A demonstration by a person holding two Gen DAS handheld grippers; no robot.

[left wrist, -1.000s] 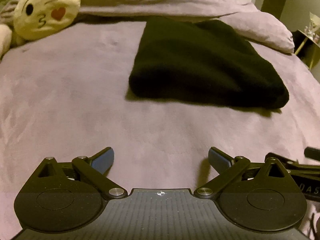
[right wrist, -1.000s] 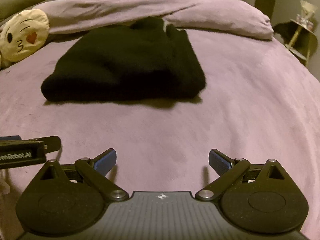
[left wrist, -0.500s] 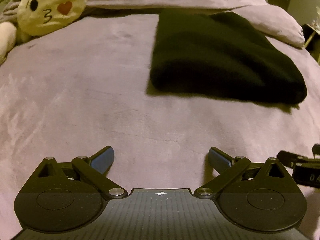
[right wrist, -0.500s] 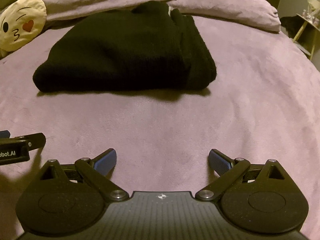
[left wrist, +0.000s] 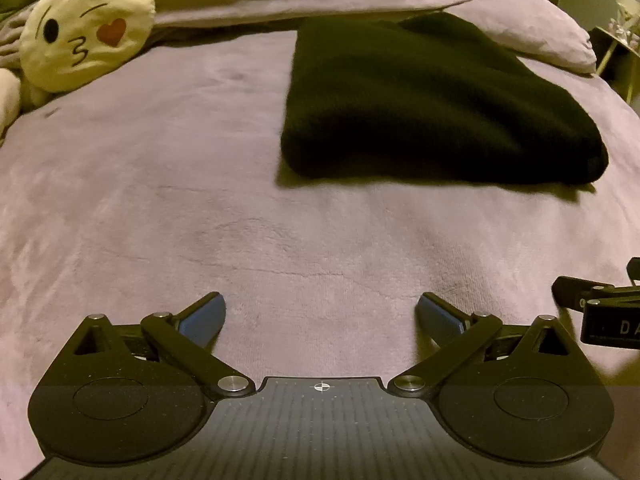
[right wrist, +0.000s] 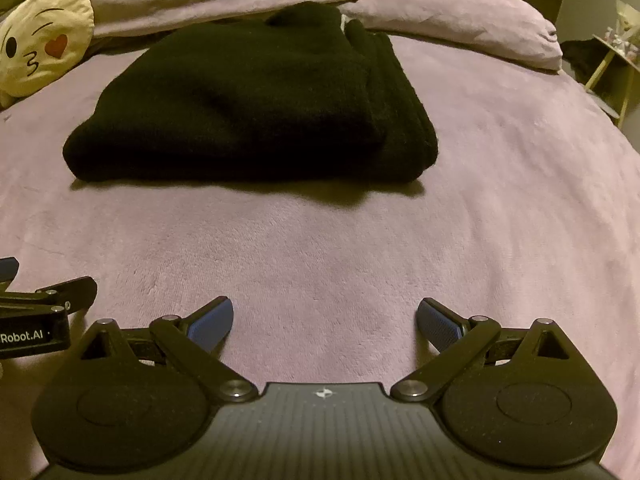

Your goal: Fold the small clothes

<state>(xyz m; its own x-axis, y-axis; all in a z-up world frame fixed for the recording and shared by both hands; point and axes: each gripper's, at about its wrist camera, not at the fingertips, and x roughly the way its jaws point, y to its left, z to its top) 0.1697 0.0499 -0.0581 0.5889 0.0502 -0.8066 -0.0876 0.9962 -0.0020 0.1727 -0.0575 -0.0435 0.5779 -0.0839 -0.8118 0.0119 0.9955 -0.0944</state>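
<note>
Two hand-held grippers hang spread wide over a mauve bed, a folded black garment lying ahead of them.

The left hand-held gripper fills the bottom of its frame, blue pads far apart and gripping nothing; the right hand-held gripper stands the same way, and each shows at the edge of the other's view. Beyond them the bed spreads as soft, faintly creased plush. The black garment lies folded at centre frame, well apart from both grippers. A bunched duvet crosses the top behind it, a kissing-face emoji cushion leans at upper left, and a small side table stands at far right in dim yellowish light.
</note>
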